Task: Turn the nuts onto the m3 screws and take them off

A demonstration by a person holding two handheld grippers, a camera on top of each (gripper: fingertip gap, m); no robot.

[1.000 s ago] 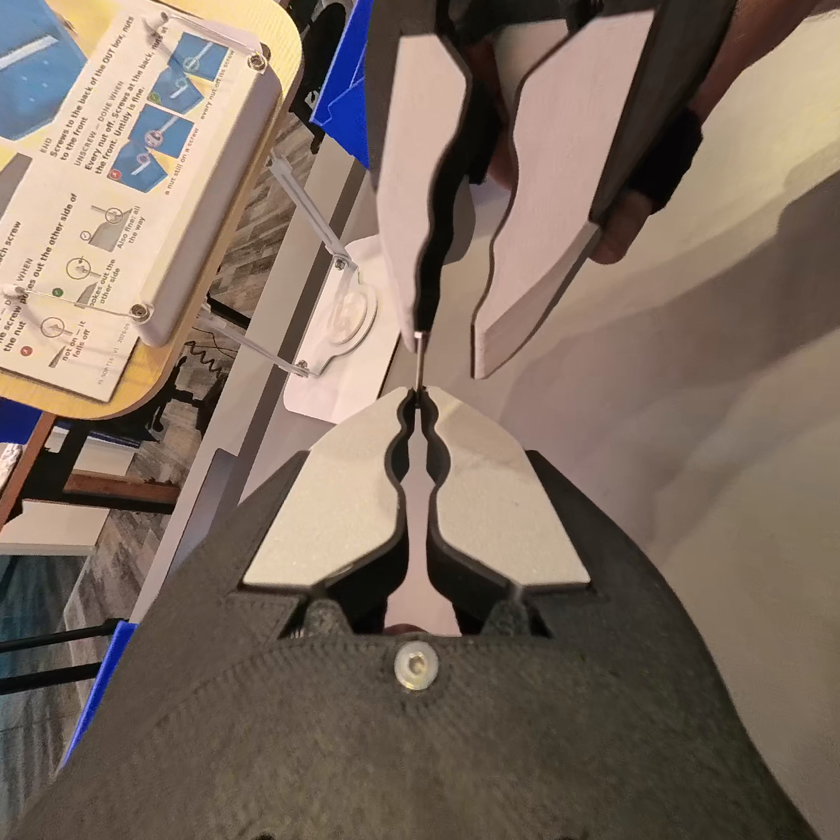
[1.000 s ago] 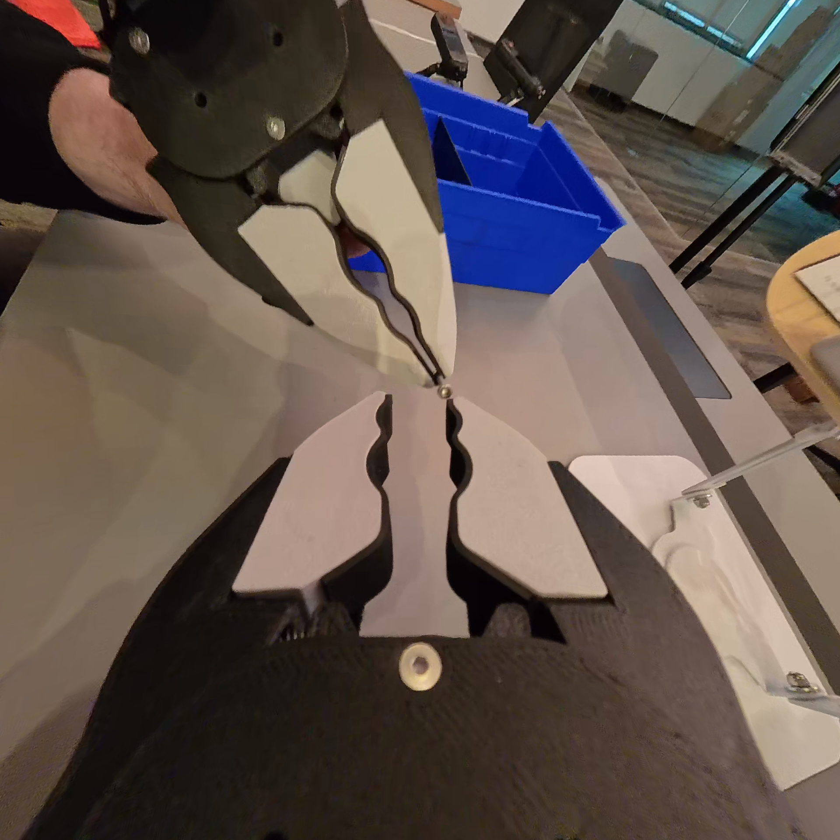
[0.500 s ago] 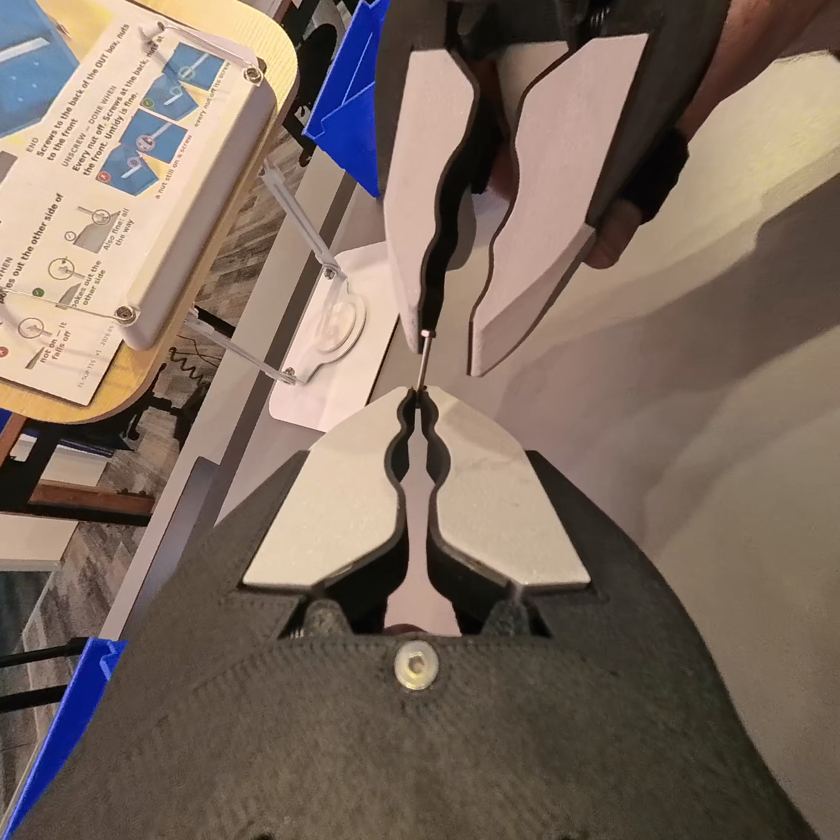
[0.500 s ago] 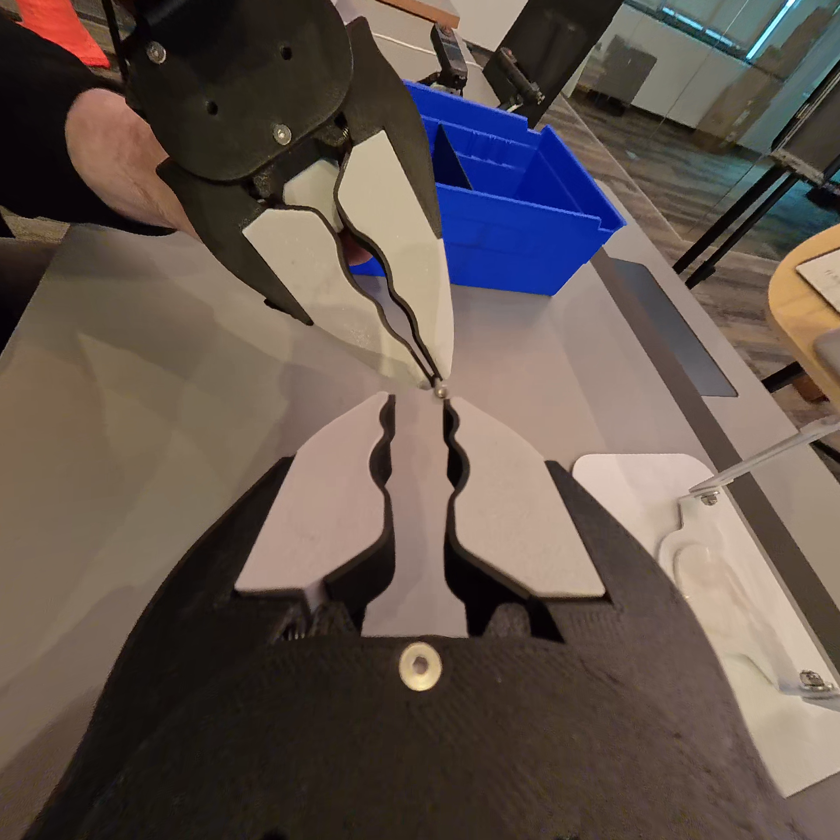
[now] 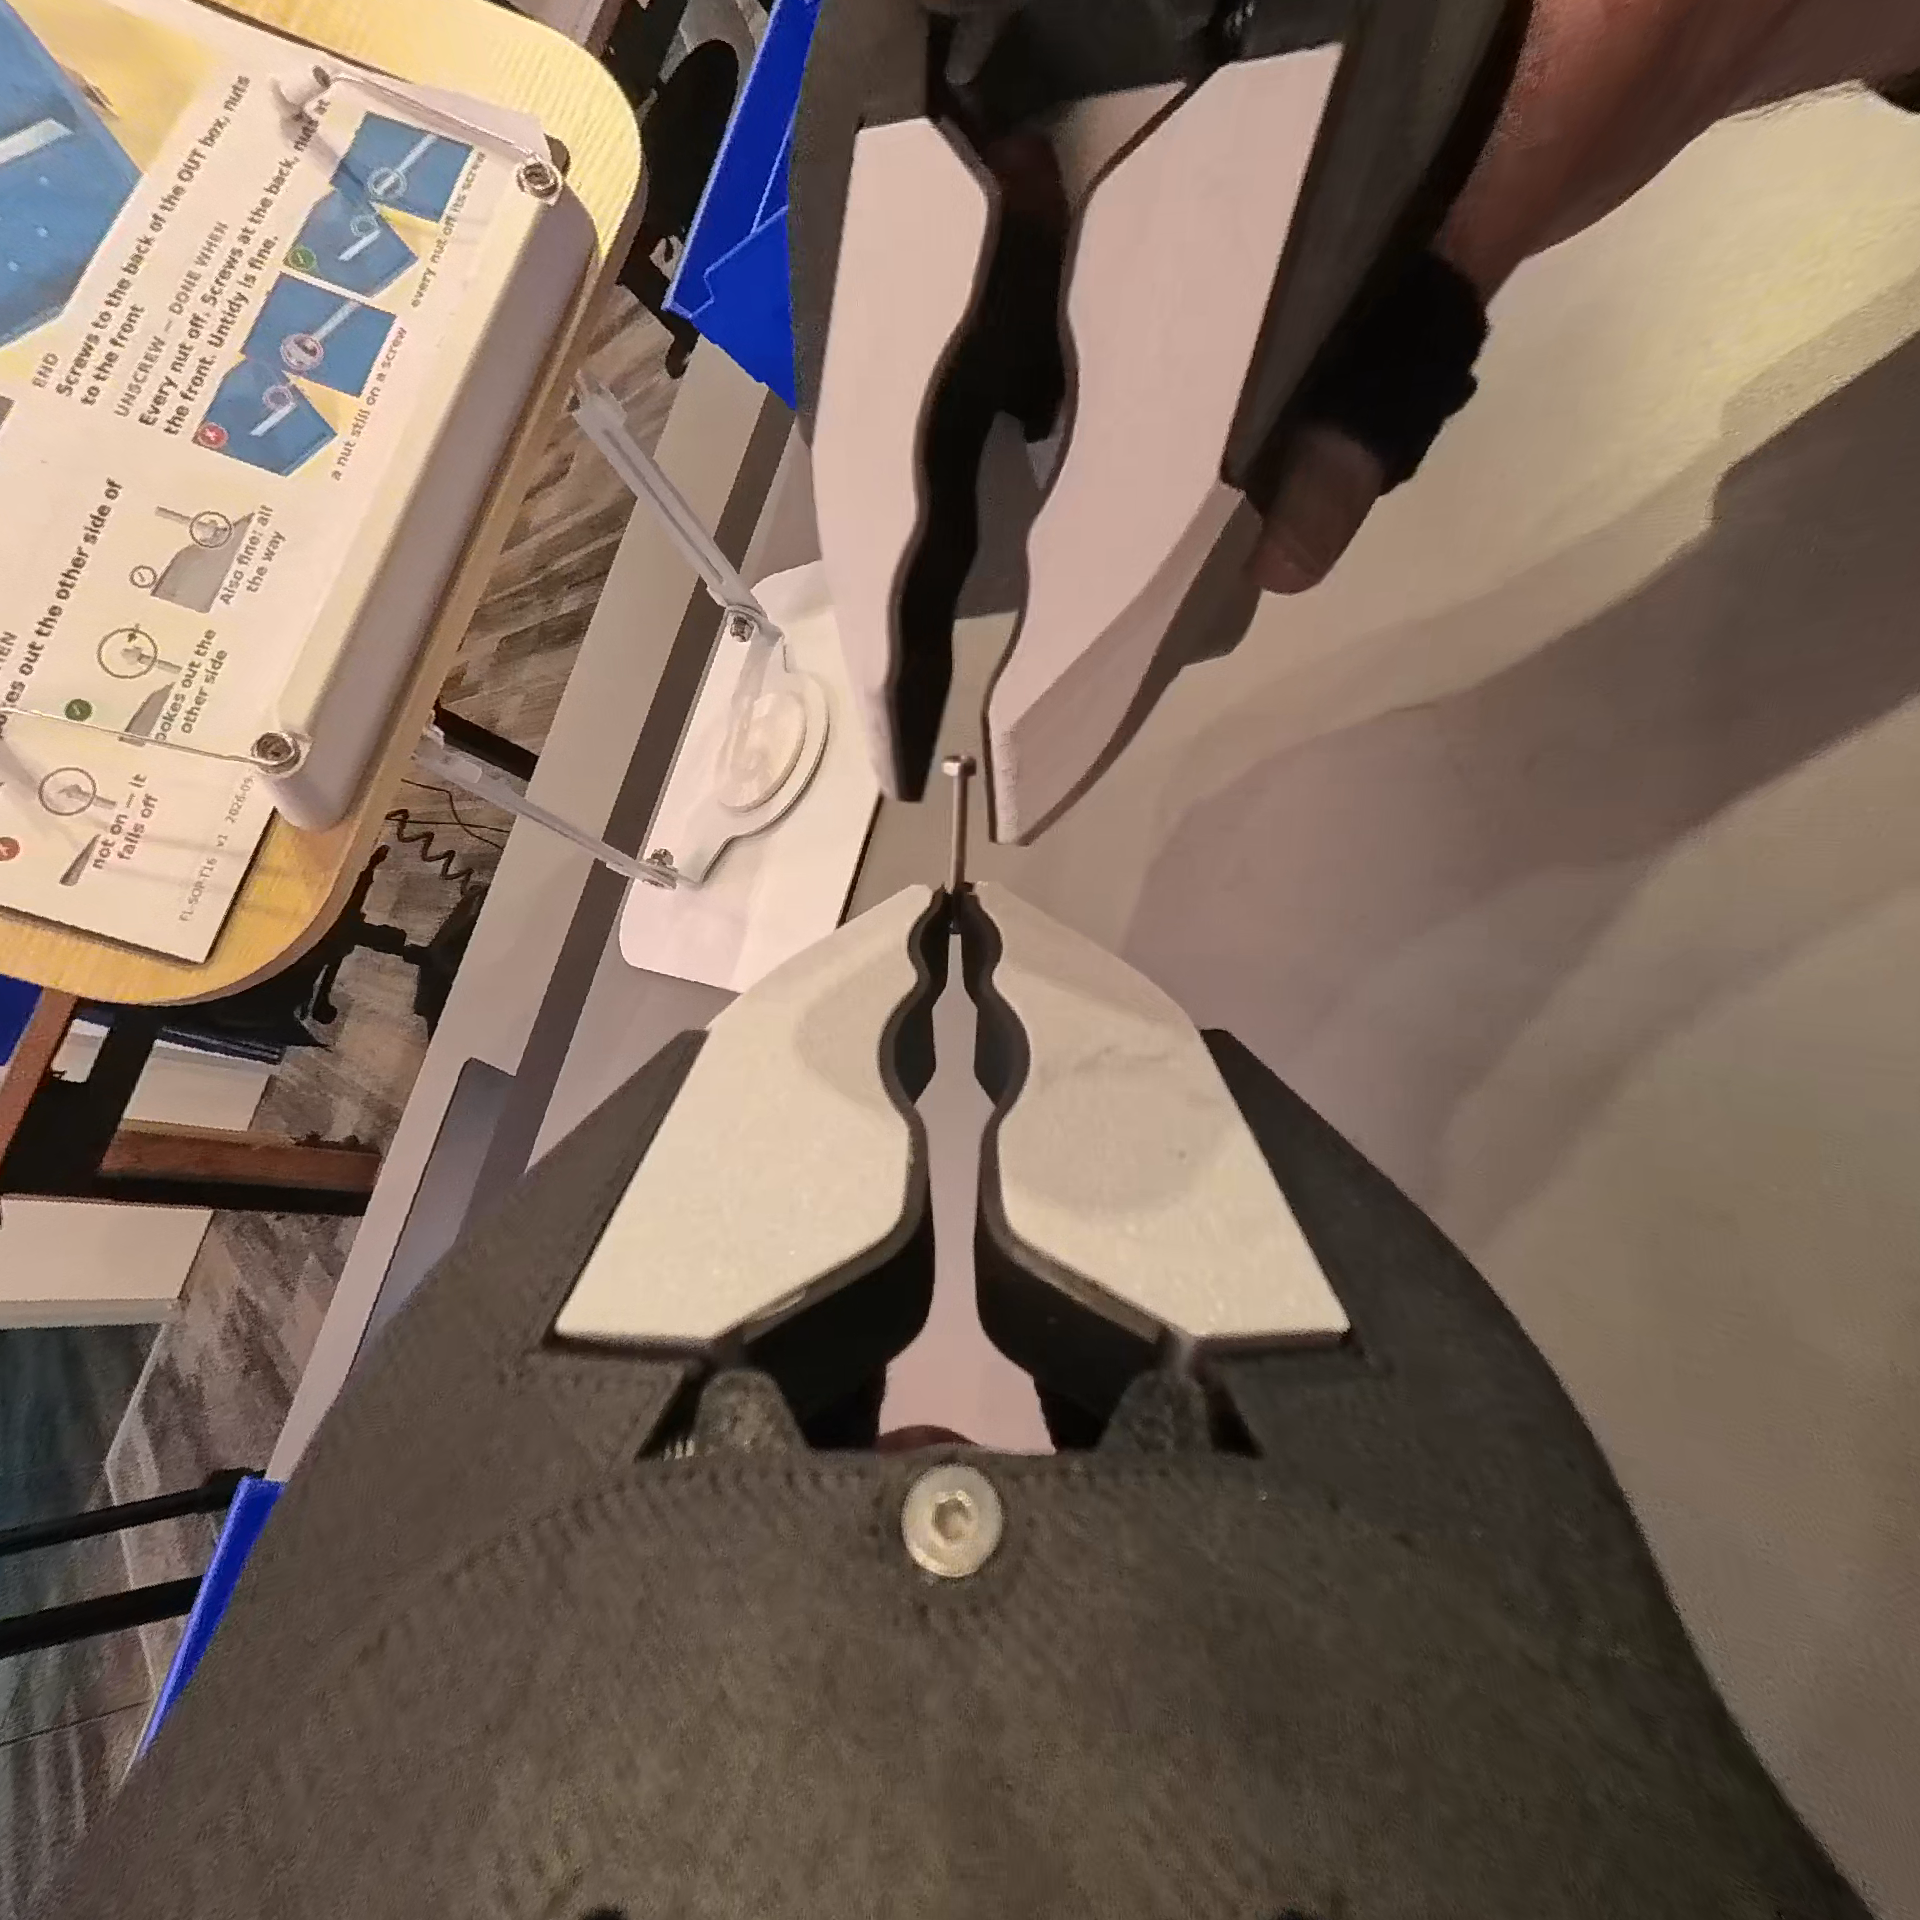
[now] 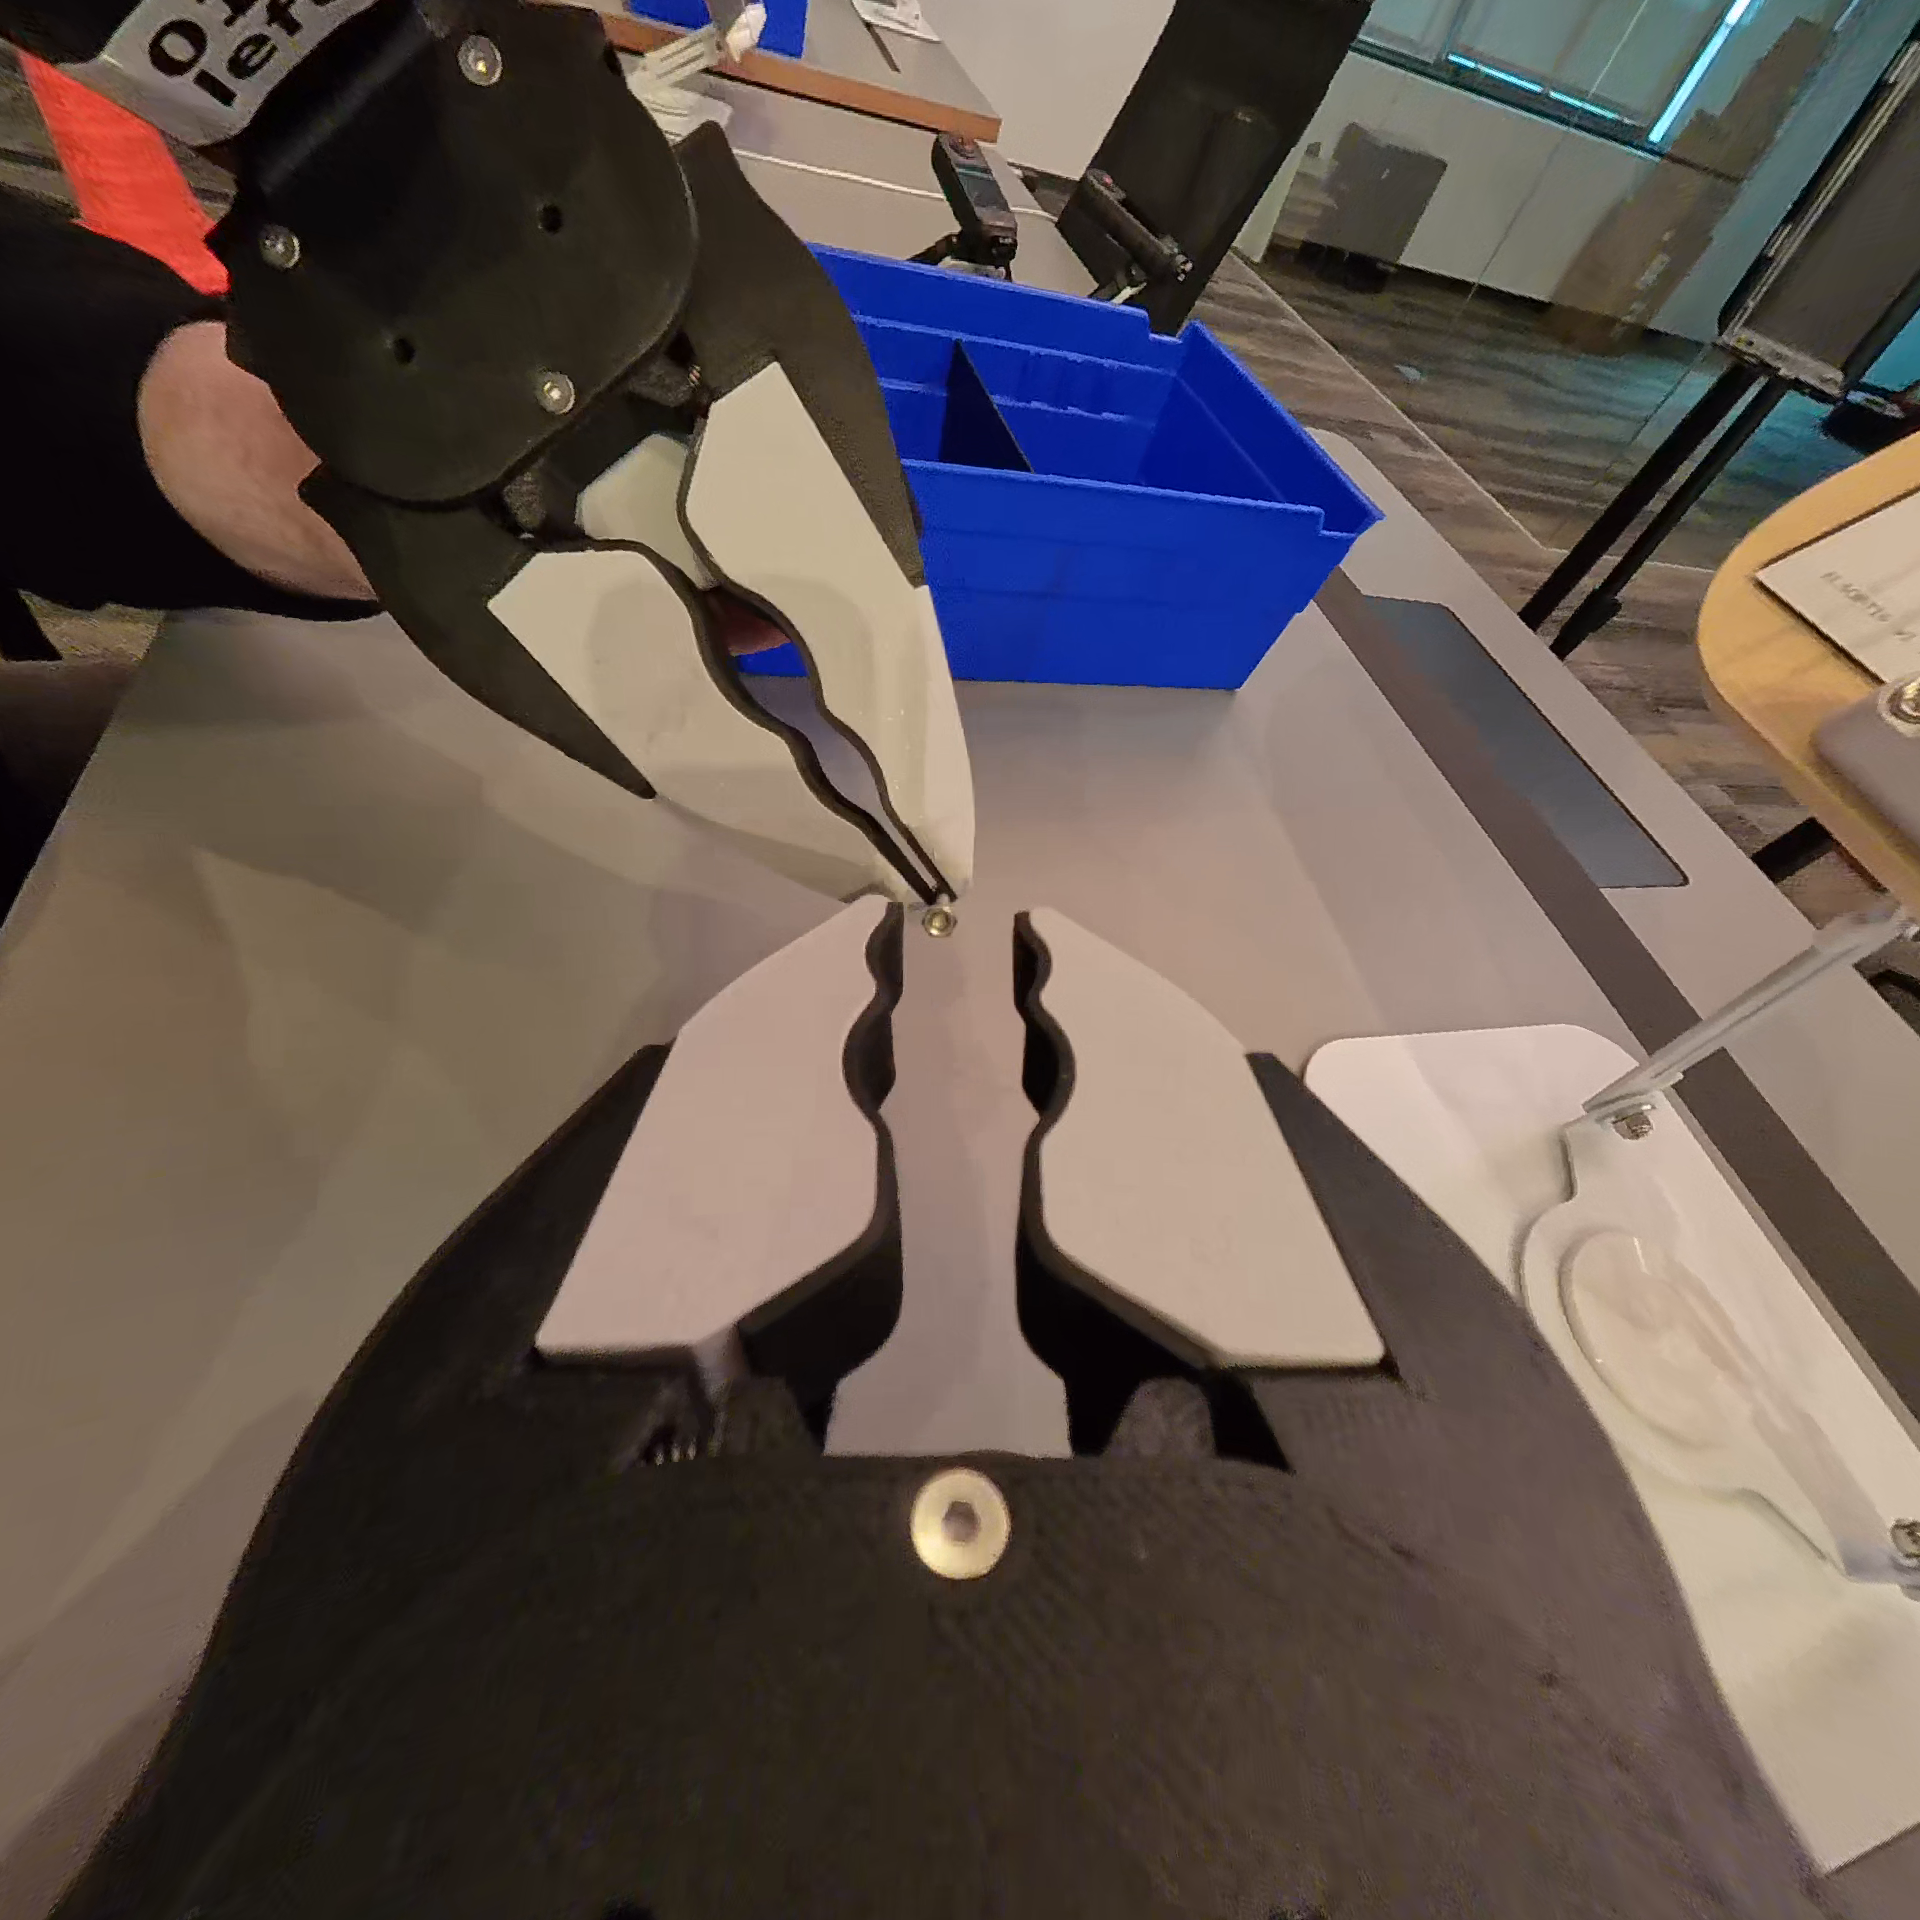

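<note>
M3 screw (image 5: 957,826): left wrist view, shank pinched at the closed tips of the left claw (image 5: 953,906), head pointing between the parted fingers of the right claw (image 5: 951,810). Right wrist view: screw head (image 6: 940,921) sits nearer one finger, claw open and empty, above the counter (image 6: 1195,831). Risk: off-centre closing could knock the screw askew or free.

Thin silver screw (image 5: 957,826), tip-pinched, head outward
</note>
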